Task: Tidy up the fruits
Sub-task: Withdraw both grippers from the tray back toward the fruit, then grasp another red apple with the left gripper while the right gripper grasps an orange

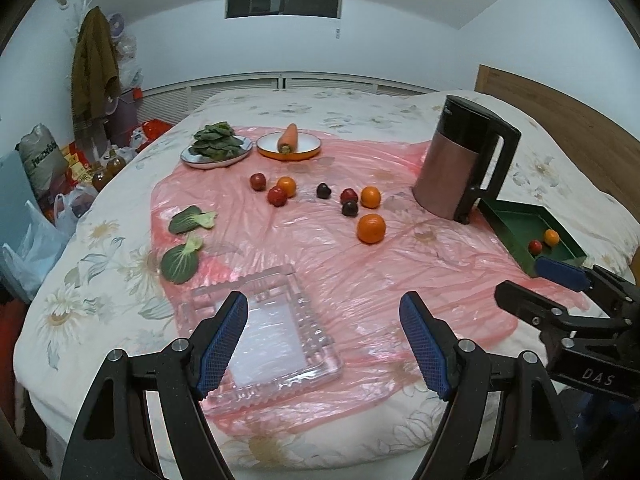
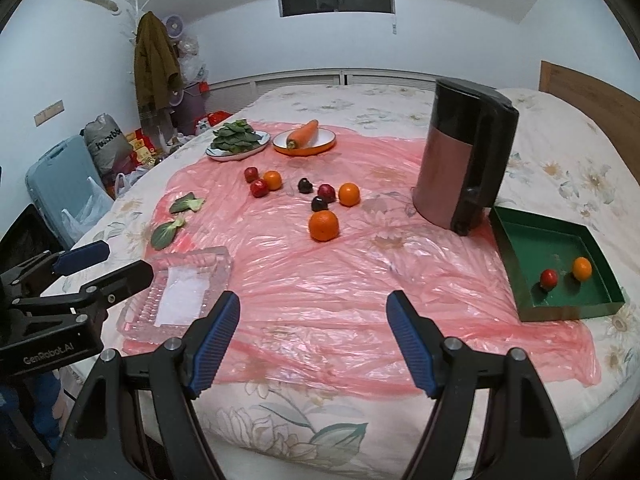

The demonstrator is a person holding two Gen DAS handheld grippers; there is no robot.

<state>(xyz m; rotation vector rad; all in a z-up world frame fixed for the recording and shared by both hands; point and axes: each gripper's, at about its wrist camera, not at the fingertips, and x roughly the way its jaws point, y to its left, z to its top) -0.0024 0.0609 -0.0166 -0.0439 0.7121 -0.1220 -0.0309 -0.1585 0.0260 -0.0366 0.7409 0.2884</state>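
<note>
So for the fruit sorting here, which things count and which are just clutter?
Job:
- green tray, holding one red fruit and one orange
- loose oranges, red and dark fruits on the pink sheet

Lying about:
- kettle
- carrot
- plate of greens
- glass tray

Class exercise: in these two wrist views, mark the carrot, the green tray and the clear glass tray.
carrot [image 1: 289,137]: left wrist view, middle of its body.
green tray [image 2: 505,240]: right wrist view, its left wall.
clear glass tray [image 1: 320,354]: left wrist view, its ridged right rim.
</note>
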